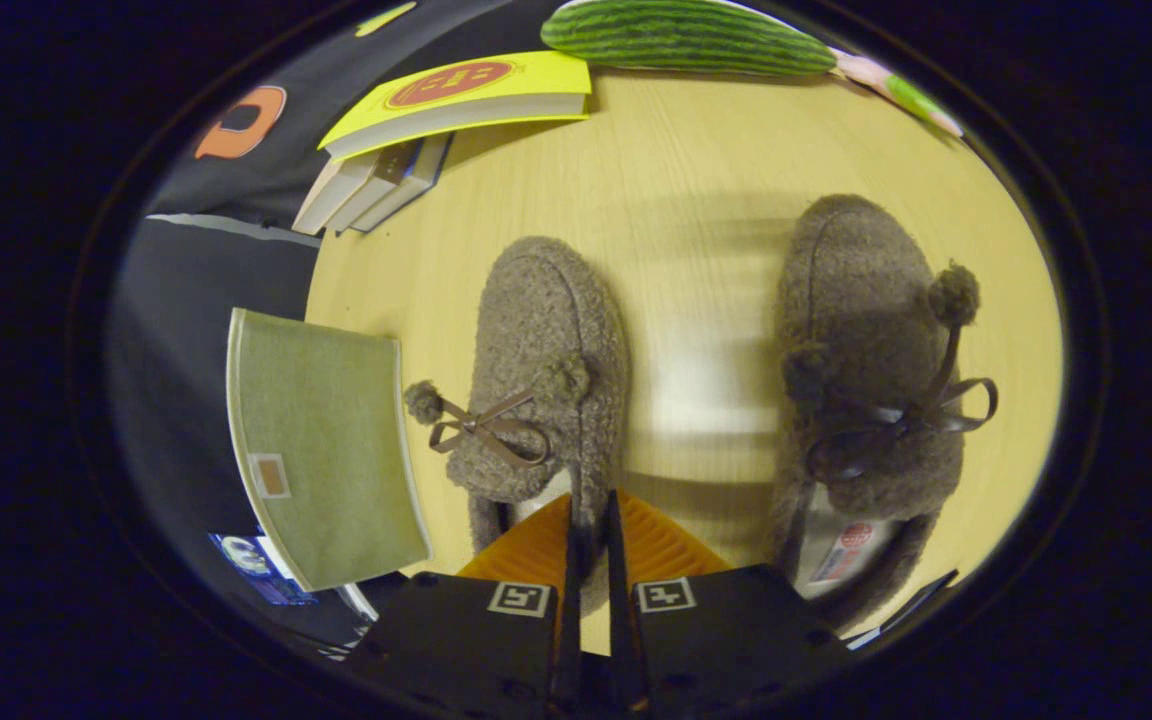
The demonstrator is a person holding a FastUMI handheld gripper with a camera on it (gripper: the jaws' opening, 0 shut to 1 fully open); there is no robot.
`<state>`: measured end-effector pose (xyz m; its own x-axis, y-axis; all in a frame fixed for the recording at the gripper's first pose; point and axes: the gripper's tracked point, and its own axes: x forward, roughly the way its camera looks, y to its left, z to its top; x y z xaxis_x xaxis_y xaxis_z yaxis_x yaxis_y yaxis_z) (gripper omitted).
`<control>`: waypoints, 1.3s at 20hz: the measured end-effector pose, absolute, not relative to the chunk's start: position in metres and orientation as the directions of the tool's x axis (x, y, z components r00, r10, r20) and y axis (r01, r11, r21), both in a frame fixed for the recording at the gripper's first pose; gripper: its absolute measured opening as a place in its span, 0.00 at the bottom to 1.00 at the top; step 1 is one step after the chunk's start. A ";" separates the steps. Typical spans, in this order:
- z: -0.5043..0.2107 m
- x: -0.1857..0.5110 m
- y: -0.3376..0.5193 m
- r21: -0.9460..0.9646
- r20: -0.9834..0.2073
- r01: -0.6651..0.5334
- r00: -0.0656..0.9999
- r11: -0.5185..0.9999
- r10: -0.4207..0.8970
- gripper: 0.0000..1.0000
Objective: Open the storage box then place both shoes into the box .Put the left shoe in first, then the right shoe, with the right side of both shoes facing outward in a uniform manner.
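Between the fingers [588,540], clamped together, sits the left shoe's [546,370] heel rim; right shoe's [871,400] insole label unreadable.

Nothing here is sharp enough for me to read. Each block behind my fingers [591,505] carries a square black-and-white marker [519,598], a pattern and not words; the fingers stand nearly together, nipping the side wall of the left-hand slipper [546,340]. The yellow book [466,85] bears a red oval emblem [449,83], its lettering blurred. The other slipper [861,300] has a red-and-blue insole label [841,550], illegible. The green box [321,440] wears a small brown tag [269,475] with no writing I can make out.
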<state>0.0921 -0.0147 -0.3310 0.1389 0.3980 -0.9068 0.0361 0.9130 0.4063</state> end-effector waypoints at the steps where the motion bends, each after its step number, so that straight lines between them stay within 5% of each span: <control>1: -0.329 0.091 -0.017 0.400 -0.910 0.039 0.140 0.916 0.391 0.16; 3: -0.326 0.085 -0.012 0.412 -0.906 0.056 0.137 0.910 0.402 0.06; 9: -0.296 0.054 0.008 0.458 -0.884 0.078 0.149 0.886 0.443 0.06; 17: -0.170 0.015 0.049 0.532 -0.824 0.049 0.262 0.845 0.503 0.06; 26: -0.093 0.026 0.199 0.588 -0.758 -0.062 0.304 0.806 0.577 0.06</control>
<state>0.0256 0.1994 -0.0926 0.3041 0.5765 -0.7584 -0.0625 0.8064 0.5880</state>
